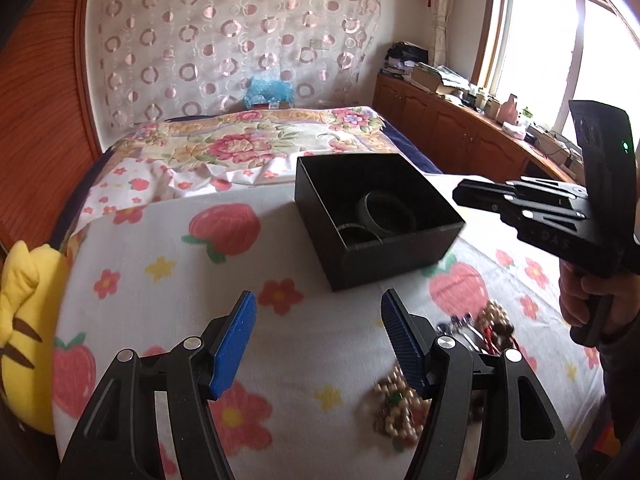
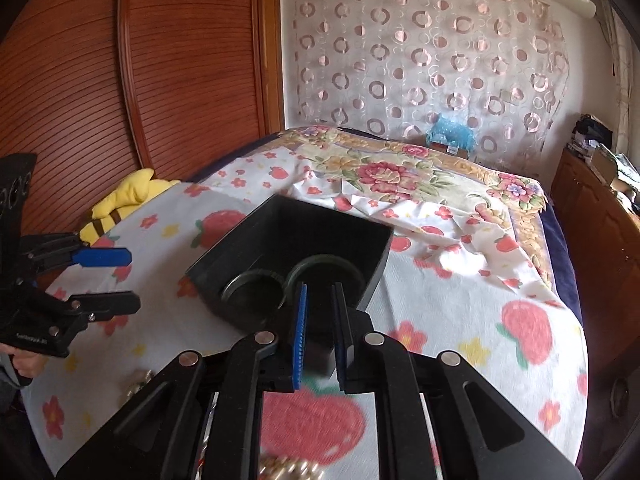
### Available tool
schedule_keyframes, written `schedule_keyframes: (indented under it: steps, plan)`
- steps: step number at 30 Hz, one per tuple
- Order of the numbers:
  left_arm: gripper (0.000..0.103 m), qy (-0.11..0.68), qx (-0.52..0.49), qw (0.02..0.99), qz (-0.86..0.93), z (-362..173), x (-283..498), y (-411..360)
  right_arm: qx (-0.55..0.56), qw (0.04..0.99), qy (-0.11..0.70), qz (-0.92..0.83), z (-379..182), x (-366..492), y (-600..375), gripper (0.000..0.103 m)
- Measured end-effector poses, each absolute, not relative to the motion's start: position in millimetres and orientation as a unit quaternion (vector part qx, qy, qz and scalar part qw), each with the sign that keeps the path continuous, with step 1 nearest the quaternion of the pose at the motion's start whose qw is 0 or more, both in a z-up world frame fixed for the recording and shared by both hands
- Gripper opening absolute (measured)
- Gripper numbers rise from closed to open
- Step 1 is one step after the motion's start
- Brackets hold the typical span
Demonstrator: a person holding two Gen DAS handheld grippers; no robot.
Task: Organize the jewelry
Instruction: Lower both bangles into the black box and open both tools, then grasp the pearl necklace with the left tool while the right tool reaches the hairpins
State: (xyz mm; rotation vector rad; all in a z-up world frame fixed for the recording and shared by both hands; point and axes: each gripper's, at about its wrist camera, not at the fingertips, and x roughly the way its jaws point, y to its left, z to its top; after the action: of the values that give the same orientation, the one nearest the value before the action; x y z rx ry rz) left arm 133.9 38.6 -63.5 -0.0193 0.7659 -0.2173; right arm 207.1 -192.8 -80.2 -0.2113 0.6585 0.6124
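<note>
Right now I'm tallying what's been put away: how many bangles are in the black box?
2 in the black box: one dark bangle lying flat toward its left, another bangle leaning right beside it. The near wall could hide more.

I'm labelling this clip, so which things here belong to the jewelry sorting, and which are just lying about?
Part of the job:
black box
two dark bangles inside it
loose beads on the sheet
left claw, open
right claw, nearly closed, empty

Just lying about:
yellow plush
blue bag
cabinet clutter
</note>
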Motion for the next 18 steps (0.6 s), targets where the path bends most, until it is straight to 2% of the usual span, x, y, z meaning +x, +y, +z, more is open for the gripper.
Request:
schedule_keyframes:
  steps: [3, 6, 17, 18]
  plan:
    - [0.062, 0.372, -0.008, 0.922, -0.110, -64, 118, 35, -0.104, 0.896, 0.318, 0.292, -83, 187, -193, 0.016]
    - [0.062, 0.370, -0.005, 0.922, -0.116, -63, 101, 31, -0.100, 0.898, 0.315, 0.291, -85, 168, -196, 0.024]
    - [0.062, 0.373, -0.005, 0.918, -0.134, -72, 57, 21, -0.068, 0.907, 0.324, 0.259, -104, 116, -225, 0.026]
    - [0.059, 0.374, -0.005, 0.917, -0.137, -73, 56, 20, -0.065, 0.907, 0.327, 0.256, -107, 111, -227, 0.027]
